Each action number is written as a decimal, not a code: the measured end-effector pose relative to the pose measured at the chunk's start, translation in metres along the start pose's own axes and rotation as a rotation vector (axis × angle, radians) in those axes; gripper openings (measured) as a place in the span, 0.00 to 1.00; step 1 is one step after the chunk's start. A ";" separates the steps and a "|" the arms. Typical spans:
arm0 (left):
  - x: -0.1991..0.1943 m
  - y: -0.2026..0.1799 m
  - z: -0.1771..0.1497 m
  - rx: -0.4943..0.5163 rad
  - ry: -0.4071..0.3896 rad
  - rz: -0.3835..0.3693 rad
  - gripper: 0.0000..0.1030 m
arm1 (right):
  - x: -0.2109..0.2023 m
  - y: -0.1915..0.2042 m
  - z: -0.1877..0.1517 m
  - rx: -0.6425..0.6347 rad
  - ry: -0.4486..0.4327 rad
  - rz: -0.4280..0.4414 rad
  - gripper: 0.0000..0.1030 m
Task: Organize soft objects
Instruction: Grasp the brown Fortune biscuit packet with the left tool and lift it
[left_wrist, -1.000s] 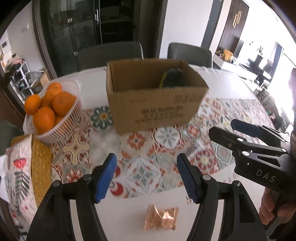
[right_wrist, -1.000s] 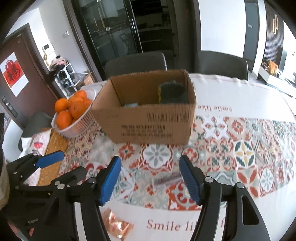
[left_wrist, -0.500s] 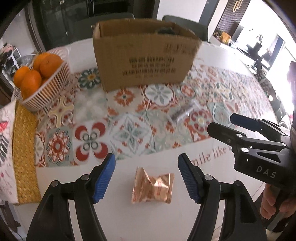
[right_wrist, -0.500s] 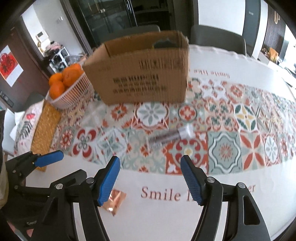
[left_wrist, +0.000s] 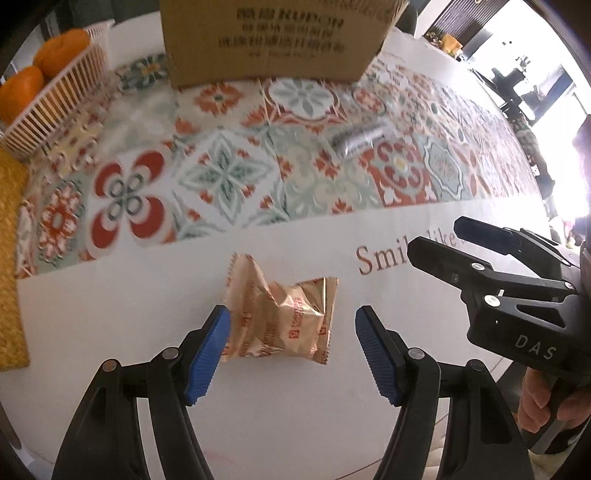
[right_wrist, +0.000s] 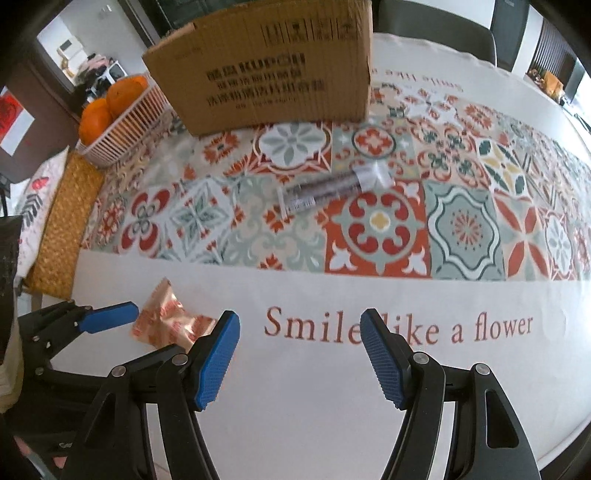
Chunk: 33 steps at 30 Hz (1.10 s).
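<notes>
A crinkled gold snack packet (left_wrist: 280, 317) lies on the white tablecloth near the table's front edge; it also shows in the right wrist view (right_wrist: 168, 321). My left gripper (left_wrist: 293, 347) is open, low over the table, its blue pads on either side of the packet without touching it. My right gripper (right_wrist: 299, 354) is open and empty, just right of the left one, over the printed words. A clear-wrapped tube-like packet (right_wrist: 332, 188) lies on the patterned runner. The cardboard box (right_wrist: 273, 77) stands behind it.
A white basket of oranges (right_wrist: 118, 122) stands left of the box. A woven yellow mat (left_wrist: 9, 258) and a printed cloth (right_wrist: 33, 206) lie at the left table edge. Chairs (right_wrist: 436, 26) stand behind the table.
Both grippers have come down and forward toward the table. The snack packet now lies between my left gripper's pads. The box has slid up out of view; both grippers stay open.
</notes>
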<state>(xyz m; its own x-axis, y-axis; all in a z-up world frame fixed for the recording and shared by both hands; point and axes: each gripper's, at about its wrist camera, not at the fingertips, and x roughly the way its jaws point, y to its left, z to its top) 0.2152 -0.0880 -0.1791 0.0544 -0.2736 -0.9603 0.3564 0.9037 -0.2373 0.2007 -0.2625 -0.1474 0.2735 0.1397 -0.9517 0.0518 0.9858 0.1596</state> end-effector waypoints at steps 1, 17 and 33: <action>0.004 0.001 -0.001 -0.004 0.010 -0.005 0.67 | 0.002 -0.001 -0.001 0.004 0.006 0.000 0.67; 0.032 0.002 -0.004 -0.023 0.032 0.038 0.66 | 0.027 -0.006 -0.008 0.013 0.075 -0.001 0.67; 0.009 0.004 0.012 -0.015 -0.108 0.034 0.33 | 0.028 -0.006 0.002 0.015 0.044 0.025 0.67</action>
<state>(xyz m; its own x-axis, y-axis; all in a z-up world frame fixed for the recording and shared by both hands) 0.2283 -0.0904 -0.1869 0.1662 -0.2759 -0.9467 0.3389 0.9175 -0.2079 0.2099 -0.2648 -0.1741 0.2327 0.1684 -0.9579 0.0598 0.9805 0.1869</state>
